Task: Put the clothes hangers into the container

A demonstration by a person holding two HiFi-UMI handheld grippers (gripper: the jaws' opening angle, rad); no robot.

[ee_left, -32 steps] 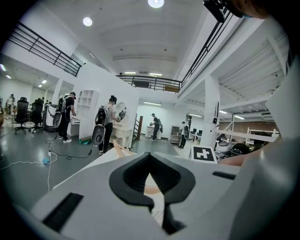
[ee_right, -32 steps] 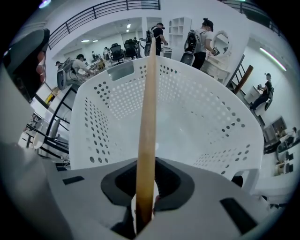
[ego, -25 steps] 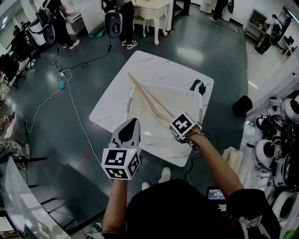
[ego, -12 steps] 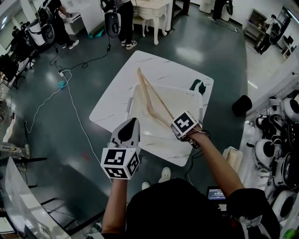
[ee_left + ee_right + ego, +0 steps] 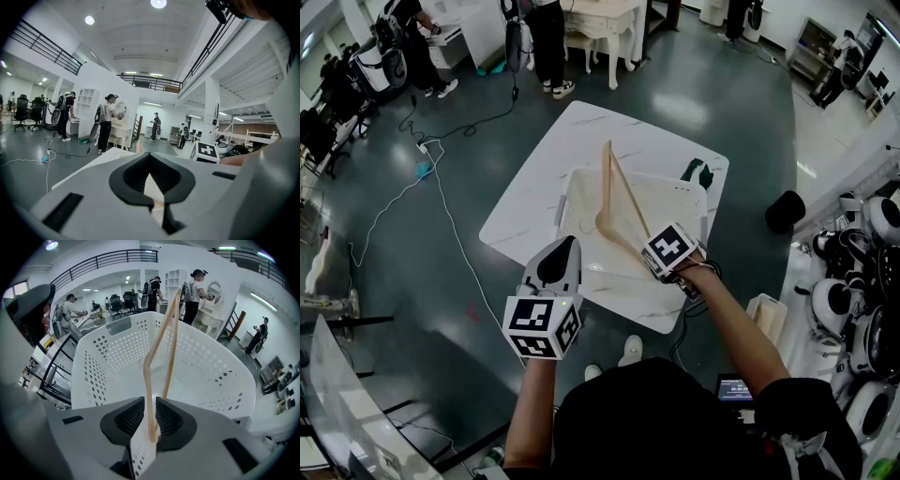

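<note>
**Hanger held over the basket, frame centre.**
The right gripper point(image 5: 149, 413) has its fingers clamped on one end of the wooden hanger point(image 5: 148, 394), which tilts up above the white perforated basket point(image 5: 675, 211) on the worktop point(image 5: 534, 206). The left gripper point(image 5: 157, 203), lower left, has its fingers together.

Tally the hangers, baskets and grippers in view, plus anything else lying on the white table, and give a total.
Wooden clothes hanger: 1
White perforated basket: 1
Grippers: 2, the left gripper and the right gripper
Dark green item, too small to identify: 1
Total: 5
</note>
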